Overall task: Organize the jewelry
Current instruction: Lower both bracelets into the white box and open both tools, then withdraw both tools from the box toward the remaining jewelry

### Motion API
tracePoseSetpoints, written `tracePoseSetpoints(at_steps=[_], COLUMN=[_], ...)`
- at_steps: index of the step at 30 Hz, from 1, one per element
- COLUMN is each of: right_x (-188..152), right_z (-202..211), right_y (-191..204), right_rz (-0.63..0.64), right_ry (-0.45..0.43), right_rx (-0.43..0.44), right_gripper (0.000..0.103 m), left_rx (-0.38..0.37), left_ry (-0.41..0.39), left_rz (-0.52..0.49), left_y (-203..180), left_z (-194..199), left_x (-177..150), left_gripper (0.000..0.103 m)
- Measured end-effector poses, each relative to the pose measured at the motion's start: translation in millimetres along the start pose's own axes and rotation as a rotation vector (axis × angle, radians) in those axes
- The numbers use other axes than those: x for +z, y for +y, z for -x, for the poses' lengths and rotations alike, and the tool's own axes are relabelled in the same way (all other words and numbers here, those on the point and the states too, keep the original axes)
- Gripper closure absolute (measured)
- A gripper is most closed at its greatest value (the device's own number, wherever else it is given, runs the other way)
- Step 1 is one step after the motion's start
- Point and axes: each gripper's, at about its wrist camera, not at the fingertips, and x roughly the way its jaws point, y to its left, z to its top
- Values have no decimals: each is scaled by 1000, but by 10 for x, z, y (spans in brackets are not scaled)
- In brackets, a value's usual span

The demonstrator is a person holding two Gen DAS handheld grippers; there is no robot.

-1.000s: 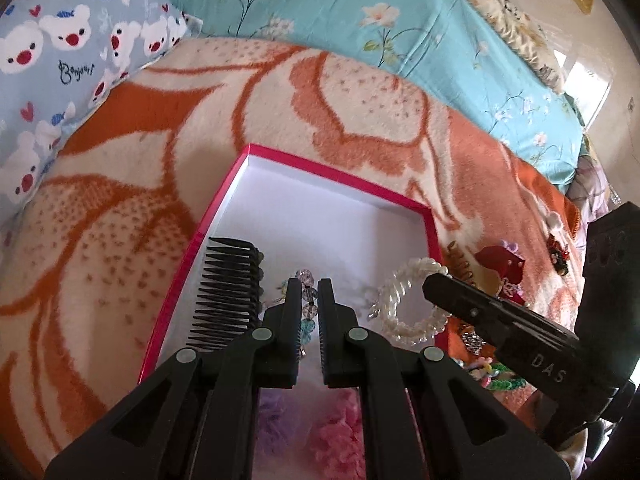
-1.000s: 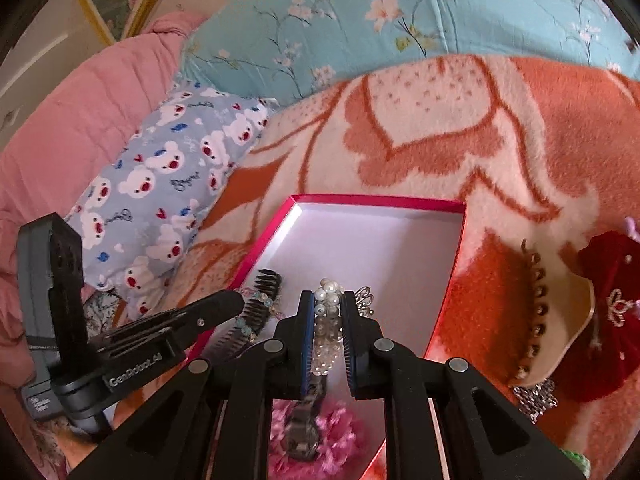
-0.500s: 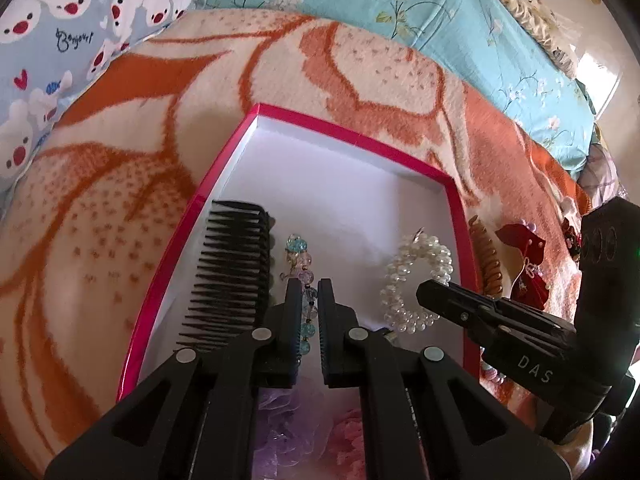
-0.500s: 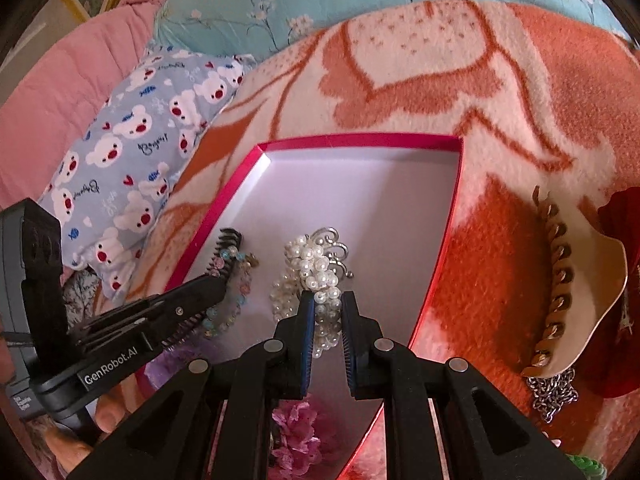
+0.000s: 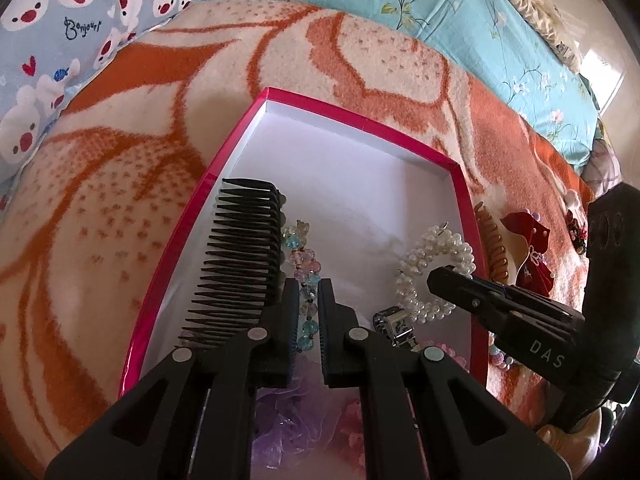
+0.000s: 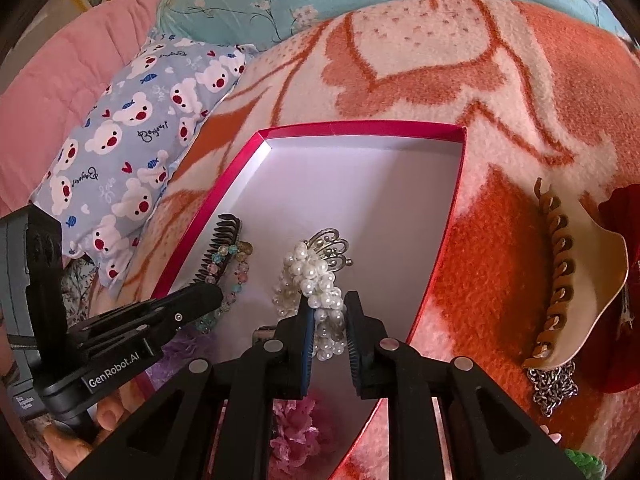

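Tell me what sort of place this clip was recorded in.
Most likely a bedroom, with the work done on a bed: a fleecy orange-and-cream blanket lies under the pink-rimmed white box, with a blue bear-print pillow and turquoise floral bedding beyond it.

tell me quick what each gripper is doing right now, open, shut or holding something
Left gripper: shut on the glass bead bracelet in the pink box.
Right gripper: jaws opening, letting go of the pearl bracelet lying between them.

both point steeply downward. the left hand-held gripper [image 5: 309, 304] has its jaws nearly together. the right hand-held gripper [image 6: 327, 312] has its jaws opening; fingers [image 6: 110, 416] of the person's left hand grip the left handle.
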Motion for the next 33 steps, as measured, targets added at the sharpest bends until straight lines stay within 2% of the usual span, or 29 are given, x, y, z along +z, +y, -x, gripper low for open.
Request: tracePoseSetpoints(at_steps=[6, 9, 17, 20, 21, 22, 24, 28, 33], right_x=[-6, -16, -43, -39, -35, -31, -30, -48, -136], right_z=[8, 36, 80, 120, 142, 179, 269, 493, 817], right_y=[-4, -15, 0, 6, 7, 5, -7, -130, -455], right_rz=[1, -1, 5, 3, 1, -2, -6, -24, -77], right_ry=[3, 0, -1, -8, -11, -17, -34, -70, -113], right_rx=[-2, 1, -3, 4, 7, 10, 16, 9, -31], right_gripper=[85, 78, 77, 77, 77, 77, 77, 72, 72], left_rx=[7, 12, 14, 13, 17, 21, 28, 28, 2], left_ry=[1, -1, -1, -11, -15, -19, -35, -45, -55], left_rz=[-11, -17, -23, -25, -26, -27, -36, -49, -66], left_y=[-35, -42, -69, -80, -86, -90, -116, -179, -333], left_z=[29, 54, 98, 154, 174, 191, 247, 306, 373], left_x=[-13, -24, -46, -35, -28, -22, -16, 0, 26], left_gripper=[97, 97, 97, 92, 85, 74, 64, 64, 64])
